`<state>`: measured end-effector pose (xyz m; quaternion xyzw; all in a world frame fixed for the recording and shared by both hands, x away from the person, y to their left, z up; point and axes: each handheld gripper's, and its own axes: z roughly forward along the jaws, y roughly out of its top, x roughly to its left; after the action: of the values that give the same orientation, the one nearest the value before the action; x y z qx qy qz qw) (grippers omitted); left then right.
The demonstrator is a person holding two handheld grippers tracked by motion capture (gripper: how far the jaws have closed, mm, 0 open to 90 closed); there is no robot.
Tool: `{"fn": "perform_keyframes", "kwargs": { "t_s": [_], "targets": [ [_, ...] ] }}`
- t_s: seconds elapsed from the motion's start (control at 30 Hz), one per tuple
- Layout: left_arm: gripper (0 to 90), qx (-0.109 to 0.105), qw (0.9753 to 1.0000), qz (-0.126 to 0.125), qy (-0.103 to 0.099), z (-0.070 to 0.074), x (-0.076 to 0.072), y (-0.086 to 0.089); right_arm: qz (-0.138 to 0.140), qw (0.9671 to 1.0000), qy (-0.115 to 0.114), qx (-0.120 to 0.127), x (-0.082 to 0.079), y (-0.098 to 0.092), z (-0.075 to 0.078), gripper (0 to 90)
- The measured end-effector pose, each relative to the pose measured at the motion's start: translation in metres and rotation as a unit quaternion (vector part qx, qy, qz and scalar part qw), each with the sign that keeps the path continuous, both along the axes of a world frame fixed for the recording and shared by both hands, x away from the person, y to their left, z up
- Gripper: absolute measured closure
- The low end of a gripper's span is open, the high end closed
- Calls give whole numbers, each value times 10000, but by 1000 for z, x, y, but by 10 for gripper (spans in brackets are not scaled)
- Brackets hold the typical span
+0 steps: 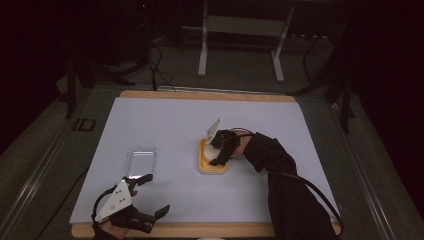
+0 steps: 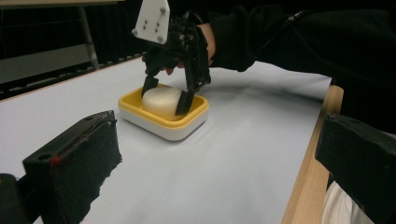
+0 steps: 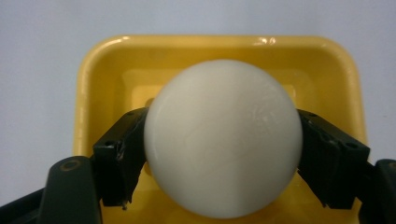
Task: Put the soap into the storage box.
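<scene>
Two tools are seen over the white tabletop (image 1: 175, 115). The right tool (image 1: 218, 150) is closed on a round white soap bar (image 3: 223, 137), with one black jaw pressed against each side of it. The soap bar is held inside a yellow soap dish (image 3: 102, 74), which is set near the middle of the tabletop. The left tool (image 1: 150, 195) is held near the front edge with its jaws spread wide and nothing between them. Just beyond the left tool, a clear plastic lid (image 1: 141, 161) is laid flat, well apart from the dish.
</scene>
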<state>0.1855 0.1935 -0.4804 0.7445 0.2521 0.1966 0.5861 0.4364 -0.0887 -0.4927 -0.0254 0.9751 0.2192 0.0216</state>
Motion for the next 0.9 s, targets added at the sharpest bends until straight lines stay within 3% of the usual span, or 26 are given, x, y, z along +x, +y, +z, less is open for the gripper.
{"fn": "perform_keyframes", "kwargs": {
  "t_s": [0.4,0.63,0.73,0.8,0.9],
  "targets": [
    [1,5,10000,-8,-4,0,0,0,-236,9986,-85,475,-5,-14,38,244],
    [1,24,10000,-4,-9,0,0,-1,-469,9970,-88,607,-12,-22,53,300],
    [1,32,10000,-3,-9,0,0,-1,-723,9950,-204,666,-14,-26,57,258],
    [1,30,10000,-6,-3,0,0,-1,-891,9935,-227,669,-15,-29,58,160],
    [1,29,10000,-7,-4,0,0,-1,-1239,9906,-136,555,-13,-31,59,106]
  ]
}}
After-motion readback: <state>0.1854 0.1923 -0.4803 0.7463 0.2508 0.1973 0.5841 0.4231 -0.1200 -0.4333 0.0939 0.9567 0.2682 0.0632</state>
